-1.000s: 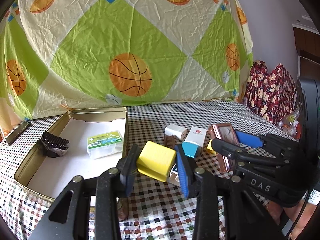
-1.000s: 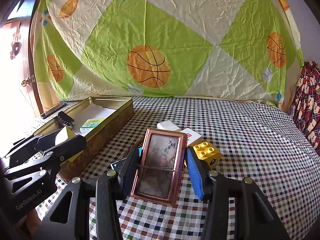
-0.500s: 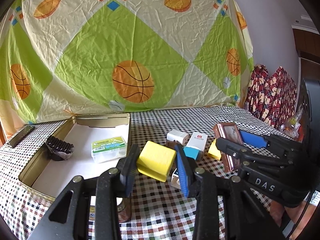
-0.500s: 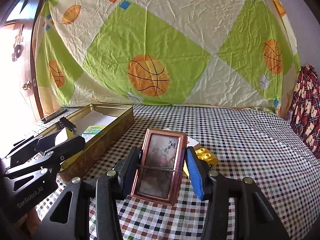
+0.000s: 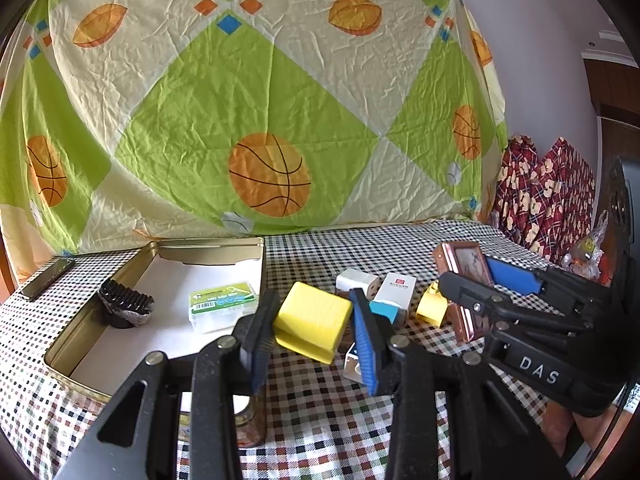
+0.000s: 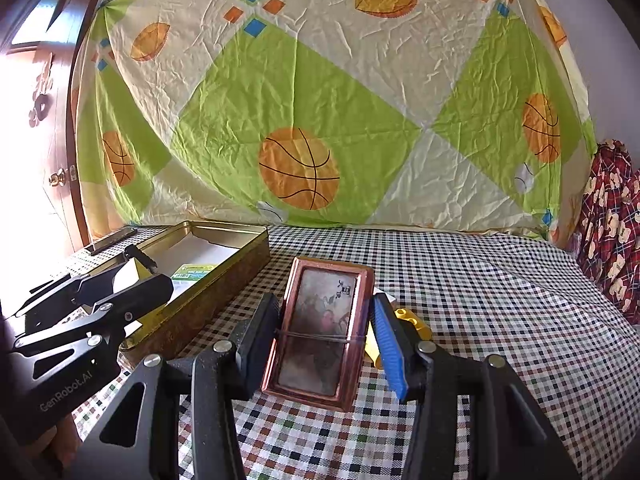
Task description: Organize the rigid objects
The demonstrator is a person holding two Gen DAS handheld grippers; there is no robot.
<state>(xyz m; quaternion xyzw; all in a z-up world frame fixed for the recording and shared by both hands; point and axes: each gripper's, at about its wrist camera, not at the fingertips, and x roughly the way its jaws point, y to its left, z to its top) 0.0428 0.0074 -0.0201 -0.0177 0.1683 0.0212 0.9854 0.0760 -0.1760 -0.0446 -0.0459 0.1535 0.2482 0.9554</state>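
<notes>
Left gripper (image 5: 314,330) is clamped on a light, stiff yellow block (image 5: 313,322); right gripper (image 6: 326,338) grips a rigid, possibly fragile frame (image 6: 322,332) by its long edges.

Tin box (image 5: 256,250): gold metal, shiny, white paper lining. Tablecloth (image 6: 480,280): checked woven cloth, matt. Backdrop sheet (image 5: 260,100): thin creased cloth. Yellow block (image 5: 314,320): smooth matt plastic. Small frame (image 6: 320,336): glossy copper-coloured rim, dull worn face.
</notes>
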